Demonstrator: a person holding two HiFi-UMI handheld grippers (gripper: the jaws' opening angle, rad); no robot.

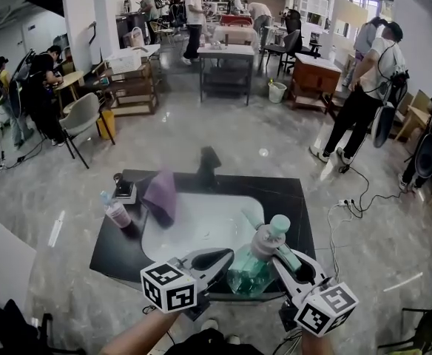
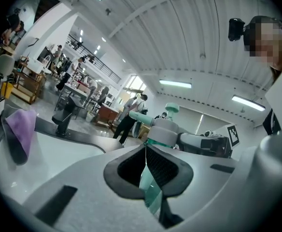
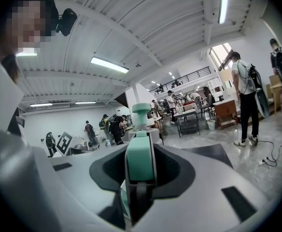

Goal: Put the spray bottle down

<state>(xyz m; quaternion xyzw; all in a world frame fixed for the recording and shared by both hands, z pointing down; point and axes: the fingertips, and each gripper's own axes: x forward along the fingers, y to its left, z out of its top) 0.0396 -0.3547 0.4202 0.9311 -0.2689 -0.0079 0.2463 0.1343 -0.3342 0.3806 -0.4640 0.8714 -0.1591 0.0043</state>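
Head view: the spray bottle (image 1: 257, 261) hangs over the near edge of the dark table (image 1: 290, 191). It sits between the left hand-held gripper (image 1: 220, 261) and the right hand-held gripper (image 1: 294, 261).

Left gripper view: the jaws are drawn almost together, pinching a sliver of the bottle's green body (image 2: 150, 190).

Right gripper view: the jaws clamp the bottle's green trigger head (image 3: 140, 163).

White basin (image 1: 201, 228) lies open; purple cloth (image 1: 160, 194) and faucet (image 1: 207, 167) border it.
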